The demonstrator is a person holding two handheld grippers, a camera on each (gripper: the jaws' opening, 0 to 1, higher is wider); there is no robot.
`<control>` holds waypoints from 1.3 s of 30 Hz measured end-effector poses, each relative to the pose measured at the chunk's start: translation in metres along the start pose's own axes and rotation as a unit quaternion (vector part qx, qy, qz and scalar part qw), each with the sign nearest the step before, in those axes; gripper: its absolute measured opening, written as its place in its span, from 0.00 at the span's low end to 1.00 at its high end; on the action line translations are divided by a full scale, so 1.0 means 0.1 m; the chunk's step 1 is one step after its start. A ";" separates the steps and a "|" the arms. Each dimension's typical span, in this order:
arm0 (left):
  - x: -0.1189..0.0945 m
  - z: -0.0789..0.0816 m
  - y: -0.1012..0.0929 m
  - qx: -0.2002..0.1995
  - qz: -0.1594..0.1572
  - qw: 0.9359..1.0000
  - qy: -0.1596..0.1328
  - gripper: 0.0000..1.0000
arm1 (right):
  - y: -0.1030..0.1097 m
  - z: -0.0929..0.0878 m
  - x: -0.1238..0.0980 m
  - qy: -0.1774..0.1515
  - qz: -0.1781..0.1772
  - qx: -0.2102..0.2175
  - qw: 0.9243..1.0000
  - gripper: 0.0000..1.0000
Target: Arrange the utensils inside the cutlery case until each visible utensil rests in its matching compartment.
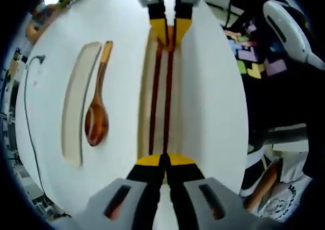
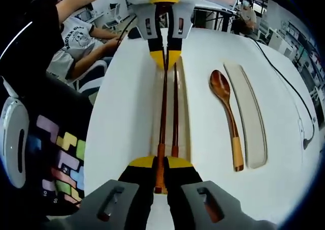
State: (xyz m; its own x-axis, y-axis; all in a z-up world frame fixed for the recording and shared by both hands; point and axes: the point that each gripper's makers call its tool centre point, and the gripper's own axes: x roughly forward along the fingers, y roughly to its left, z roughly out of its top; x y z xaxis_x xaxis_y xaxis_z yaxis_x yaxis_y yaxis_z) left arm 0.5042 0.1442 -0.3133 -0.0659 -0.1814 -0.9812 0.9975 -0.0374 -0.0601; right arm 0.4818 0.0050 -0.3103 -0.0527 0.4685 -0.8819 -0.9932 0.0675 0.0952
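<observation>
Left gripper [image 1: 164, 161] and right gripper [image 2: 161, 163] jaws each clenched on opposite ends of chopsticks [image 1: 160, 93], apparently over case slot [image 2: 185, 108], wooden spoon [image 1: 96, 116] beside empty slot [image 1: 76, 108], white table [image 1: 213, 98].

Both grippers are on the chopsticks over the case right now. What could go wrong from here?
1. Each gripper, left and right, is shut on an opposite end of the chopsticks; uneven release could tip them off the long slot.
2. The two sticks sit slightly apart in the right gripper view, so one may slip free first.
3. The wooden spoon lies on the table beside its curved tray, not in it; it is easy to overlook.
</observation>
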 end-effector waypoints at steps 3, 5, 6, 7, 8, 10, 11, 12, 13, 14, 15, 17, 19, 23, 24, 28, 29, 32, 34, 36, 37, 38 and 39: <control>0.01 0.00 0.00 0.006 0.003 1.000 -0.002 0.02 | 0.00 0.00 0.00 0.000 0.001 0.000 1.000 0.05; 0.02 0.00 -0.02 0.010 0.001 1.000 -0.003 0.04 | 0.00 0.01 0.00 -0.005 0.000 -0.001 1.000 0.05; 0.02 0.00 -0.03 0.008 -0.002 1.000 -0.003 0.04 | -0.01 0.01 -0.01 -0.005 -0.001 -0.003 1.000 0.05; 0.01 0.00 -0.03 0.008 -0.003 1.000 -0.004 0.04 | -0.01 0.02 -0.02 -0.006 -0.003 -0.004 1.000 0.05; 0.01 0.00 -0.03 0.007 -0.002 1.000 -0.005 0.04 | -0.01 0.02 -0.03 -0.009 -0.004 -0.005 1.000 0.05; -0.01 0.01 -0.03 0.005 0.000 1.000 -0.010 0.04 | -0.01 0.04 -0.06 -0.013 -0.006 -0.008 1.000 0.05; -0.02 0.02 -0.02 0.003 0.002 1.000 -0.014 0.04 | -0.02 0.05 -0.07 -0.014 -0.008 -0.009 1.000 0.05; -0.04 0.03 0.00 0.000 0.004 1.000 -0.017 0.04 | -0.02 0.05 -0.08 -0.016 -0.010 -0.010 1.000 0.05; -0.05 0.04 0.01 -0.002 0.006 1.000 -0.021 0.04 | -0.02 0.06 -0.09 -0.017 -0.011 -0.011 1.000 0.05; -0.07 0.06 0.03 -0.005 0.010 1.000 -0.028 0.04 | -0.03 0.06 -0.10 -0.019 -0.013 -0.013 1.000 0.05; -0.10 0.09 0.04 -0.010 0.013 0.999 -0.036 0.04 | -0.04 0.07 -0.11 -0.022 -0.016 -0.015 1.000 0.05; -0.15 0.12 0.09 -0.019 0.018 0.998 -0.050 0.04 | -0.06 0.08 -0.14 -0.026 -0.022 -0.017 0.999 0.05; -0.18 0.14 0.12 -0.024 0.026 0.998 -0.056 0.04 | -0.09 0.09 -0.17 -0.028 -0.028 -0.018 0.999 0.05; -0.22 0.15 0.20 -0.041 0.036 0.996 -0.068 0.04 | -0.14 0.11 -0.23 -0.036 -0.037 -0.017 0.999 0.05; -0.23 0.16 0.22 -0.047 0.039 0.996 -0.072 0.04 | -0.15 0.11 -0.24 -0.038 -0.039 -0.017 0.998 0.05; -0.24 0.16 0.29 -0.065 0.045 0.994 -0.082 0.04 | -0.21 0.12 -0.30 -0.045 -0.048 -0.014 0.998 0.05; -0.25 0.15 0.32 -0.077 0.049 0.992 -0.086 0.04 | -0.23 0.12 -0.31 -0.047 -0.052 -0.013 0.997 0.05; -0.25 0.15 0.39 -0.107 0.057 0.988 -0.098 0.04 | -0.29 0.11 -0.34 -0.050 -0.063 -0.014 0.997 0.05; -0.27 0.16 0.46 -0.140 0.061 0.982 -0.114 0.04 | -0.34 0.10 -0.36 -0.053 -0.067 -0.010 0.996 0.06; -0.29 0.16 0.53 -0.173 0.067 0.974 -0.131 0.04 | -0.39 0.09 -0.37 -0.055 -0.075 -0.009 0.996 0.06; -0.30 0.16 0.57 -0.191 0.068 0.969 -0.140 0.05 | -0.42 0.08 -0.38 -0.054 -0.080 -0.008 0.995 0.06; -0.31 0.13 0.61 -0.202 0.073 0.966 -0.142 0.06 | -0.45 0.07 -0.40 -0.055 -0.084 -0.007 0.995 0.06; -0.31 0.11 0.64 -0.208 0.077 0.965 -0.141 0.07 | -0.49 0.06 -0.41 -0.056 -0.089 -0.006 0.994 0.06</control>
State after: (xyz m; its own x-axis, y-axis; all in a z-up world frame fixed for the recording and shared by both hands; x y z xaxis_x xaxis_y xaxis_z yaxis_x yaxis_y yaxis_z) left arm 0.5702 0.1365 -0.2849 0.1383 -0.4161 -0.8987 0.9163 0.3982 -0.0434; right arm 0.5329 -0.0117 -0.2763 0.1343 0.5450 -0.8276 -0.9871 0.1474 -0.0631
